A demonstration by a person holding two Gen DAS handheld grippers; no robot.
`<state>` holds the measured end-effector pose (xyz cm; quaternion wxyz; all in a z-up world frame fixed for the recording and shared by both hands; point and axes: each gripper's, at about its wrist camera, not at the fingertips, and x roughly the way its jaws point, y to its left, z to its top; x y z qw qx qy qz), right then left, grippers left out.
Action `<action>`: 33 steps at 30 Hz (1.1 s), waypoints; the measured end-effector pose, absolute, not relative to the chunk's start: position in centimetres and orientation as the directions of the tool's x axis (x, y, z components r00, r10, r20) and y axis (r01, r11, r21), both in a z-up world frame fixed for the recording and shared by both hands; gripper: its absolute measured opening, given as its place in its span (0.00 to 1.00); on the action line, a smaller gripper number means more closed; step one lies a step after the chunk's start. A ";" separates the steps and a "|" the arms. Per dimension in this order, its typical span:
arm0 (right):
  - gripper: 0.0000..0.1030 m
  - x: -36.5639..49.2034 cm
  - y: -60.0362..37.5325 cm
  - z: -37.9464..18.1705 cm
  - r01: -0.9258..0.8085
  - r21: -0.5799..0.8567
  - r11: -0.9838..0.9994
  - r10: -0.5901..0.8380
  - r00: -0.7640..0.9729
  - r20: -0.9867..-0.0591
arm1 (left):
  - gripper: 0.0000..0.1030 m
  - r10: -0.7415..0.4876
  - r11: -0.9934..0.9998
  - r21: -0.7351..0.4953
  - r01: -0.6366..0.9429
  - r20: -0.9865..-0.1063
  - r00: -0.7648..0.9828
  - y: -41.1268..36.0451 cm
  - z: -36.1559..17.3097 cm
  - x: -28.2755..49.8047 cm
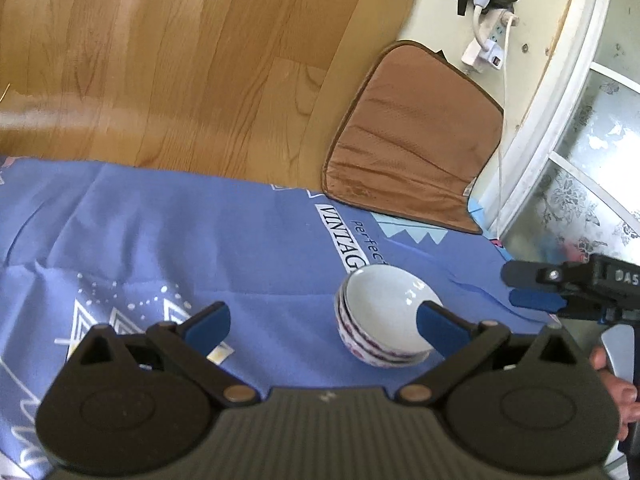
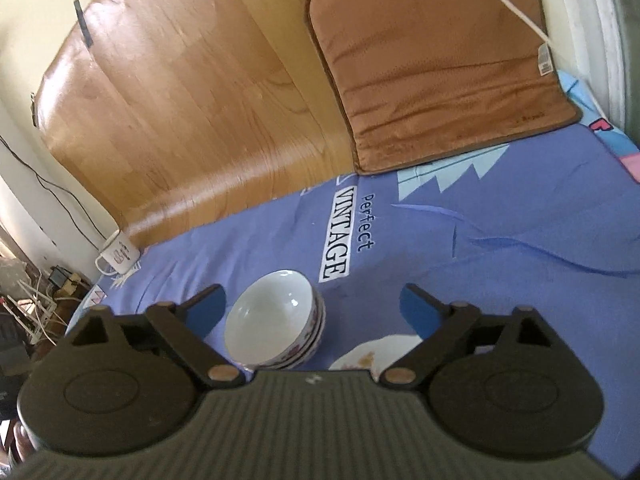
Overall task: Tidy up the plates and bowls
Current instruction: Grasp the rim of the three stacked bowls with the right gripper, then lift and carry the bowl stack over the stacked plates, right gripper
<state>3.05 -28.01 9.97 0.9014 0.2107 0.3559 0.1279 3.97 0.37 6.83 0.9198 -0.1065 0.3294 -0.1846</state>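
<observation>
A stack of white bowls with a red-and-blue pattern (image 1: 380, 312) (image 2: 276, 316) stands on the blue cloth (image 1: 200, 240) (image 2: 500, 280). My left gripper (image 1: 322, 322) is open just in front of it; its right finger (image 1: 440, 326) overlaps the top bowl's near rim, and nothing is gripped. My right gripper (image 2: 314, 306) is open too, with the stack low between its fingers, closer to the left one. It enters the left wrist view from the right (image 1: 510, 286). A white plate with brown marks (image 2: 364, 356) lies beside the bowls, half hidden by my right gripper's body.
A brown cushion (image 1: 412, 140) (image 2: 432, 60) lies at the cloth's far edge, with wooden floor (image 1: 180, 60) beyond. A white mug (image 2: 118, 256) sits at the cloth's left corner. A power strip with cables (image 1: 488, 40) lies by the white door frame. A person's hand (image 1: 612, 380) holds the right gripper.
</observation>
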 end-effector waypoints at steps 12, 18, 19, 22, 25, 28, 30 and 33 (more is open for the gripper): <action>0.76 6.5 -27.2 8.6 -0.149 0.465 0.873 0.457 0.585 -0.670 | 1.00 -0.431 0.902 -0.302 0.309 -0.626 0.650 -1.0 6.1 6.0; 0.75 7.4 -26.8 8.6 -0.174 0.444 0.879 0.460 0.557 -0.692 | 1.00 -0.467 0.884 -0.340 0.321 -0.633 0.617 -1.2 6.2 7.0; 0.75 7.5 -26.8 8.5 -0.176 0.444 0.879 0.461 0.553 -0.694 | 1.00 -0.474 0.880 -0.349 0.321 -0.634 0.611 -1.4 6.1 7.2; 0.74 8.0 -26.7 8.1 -0.174 0.453 0.874 0.470 0.534 -0.702 | 1.00 -0.473 0.881 -0.359 0.309 -0.643 0.602 -1.8 5.8 8.0; 0.69 8.7 -26.5 7.5 -0.170 0.457 0.873 0.475 0.506 -0.719 | 0.95 -0.481 0.876 -0.386 0.290 -0.657 0.581 -2.1 5.2 8.7; 0.59 9.4 -26.4 6.7 -0.160 0.469 0.869 0.485 0.466 -0.740 | 0.88 -0.515 0.856 -0.432 0.283 -0.667 0.539 -2.3 4.4 9.3; 0.52 9.9 -26.2 6.2 -0.154 0.472 0.868 0.487 0.443 -0.752 | 0.84 -0.533 0.845 -0.456 0.279 -0.672 0.515 -2.5 3.9 9.7; 0.41 10.5 -25.7 5.2 -0.152 0.478 0.865 0.496 0.398 -0.771 | 0.74 -0.574 0.817 -0.511 0.268 -0.675 0.463 -2.8 2.6 10.4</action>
